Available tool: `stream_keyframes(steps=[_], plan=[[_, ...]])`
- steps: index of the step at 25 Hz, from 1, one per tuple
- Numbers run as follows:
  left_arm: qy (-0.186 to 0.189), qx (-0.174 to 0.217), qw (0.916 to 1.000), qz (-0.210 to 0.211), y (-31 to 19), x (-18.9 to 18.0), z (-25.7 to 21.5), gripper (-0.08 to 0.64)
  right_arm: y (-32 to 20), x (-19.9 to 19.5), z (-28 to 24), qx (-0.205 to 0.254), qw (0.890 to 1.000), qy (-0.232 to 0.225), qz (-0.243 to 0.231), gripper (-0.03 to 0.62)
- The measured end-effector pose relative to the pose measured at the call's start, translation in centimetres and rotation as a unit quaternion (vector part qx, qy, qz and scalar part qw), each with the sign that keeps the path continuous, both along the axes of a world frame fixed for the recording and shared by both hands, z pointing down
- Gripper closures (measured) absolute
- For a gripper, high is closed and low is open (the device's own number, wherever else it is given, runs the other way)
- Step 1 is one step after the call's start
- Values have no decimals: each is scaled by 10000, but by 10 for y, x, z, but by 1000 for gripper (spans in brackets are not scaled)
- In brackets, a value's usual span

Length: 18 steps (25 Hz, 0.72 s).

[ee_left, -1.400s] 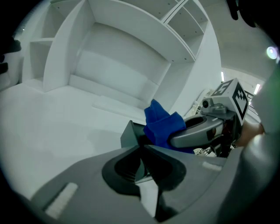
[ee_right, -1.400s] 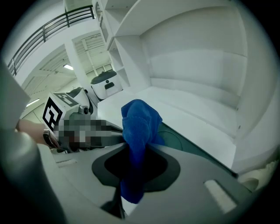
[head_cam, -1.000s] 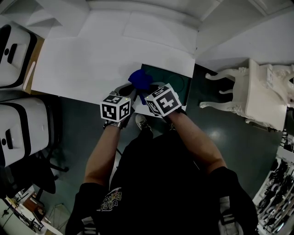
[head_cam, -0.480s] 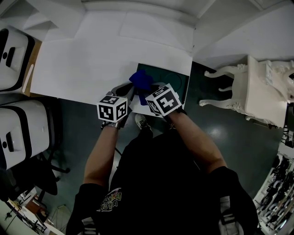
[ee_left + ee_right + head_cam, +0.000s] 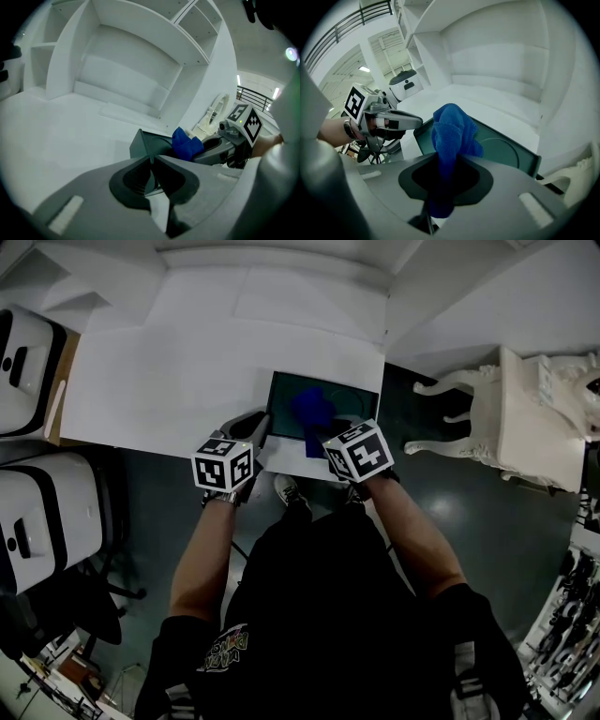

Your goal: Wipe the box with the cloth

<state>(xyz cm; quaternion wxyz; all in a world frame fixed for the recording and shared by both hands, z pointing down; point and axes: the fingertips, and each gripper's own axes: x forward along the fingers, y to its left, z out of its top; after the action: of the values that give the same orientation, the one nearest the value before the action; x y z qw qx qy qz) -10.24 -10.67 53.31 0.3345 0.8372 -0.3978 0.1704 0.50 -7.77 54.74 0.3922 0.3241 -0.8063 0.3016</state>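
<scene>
A flat dark green box (image 5: 361, 401) lies at the front right of the white table (image 5: 178, 371). A bunched blue cloth (image 5: 309, 409) rests on the box's top, and my right gripper (image 5: 323, 434) is shut on it. In the right gripper view the cloth (image 5: 452, 129) stands up out of the jaws of my right gripper (image 5: 443, 161), over the box (image 5: 504, 146). My left gripper (image 5: 258, 427) sits at the box's left front corner. In the left gripper view my left gripper (image 5: 151, 161) is shut, with the box's corner (image 5: 142, 144) pinched in its jaws.
A white carved stool (image 5: 506, 418) stands on the dark floor to the right of the table. Two white machines (image 5: 23, 343) (image 5: 37, 517) stand at the left. White shelves (image 5: 140, 56) back the table. The box lies close to the table's front edge.
My right gripper has carried the cloth to the right across the box's top, uncovering more of the green surface. The left gripper has barely moved.
</scene>
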Motion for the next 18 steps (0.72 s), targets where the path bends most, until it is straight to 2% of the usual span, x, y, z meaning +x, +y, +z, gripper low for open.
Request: stream_keyframes(steps=[18], plan=[[12,2,10000,56,0,-1,1,528,12,70,0,189,9962,638,554,500]])
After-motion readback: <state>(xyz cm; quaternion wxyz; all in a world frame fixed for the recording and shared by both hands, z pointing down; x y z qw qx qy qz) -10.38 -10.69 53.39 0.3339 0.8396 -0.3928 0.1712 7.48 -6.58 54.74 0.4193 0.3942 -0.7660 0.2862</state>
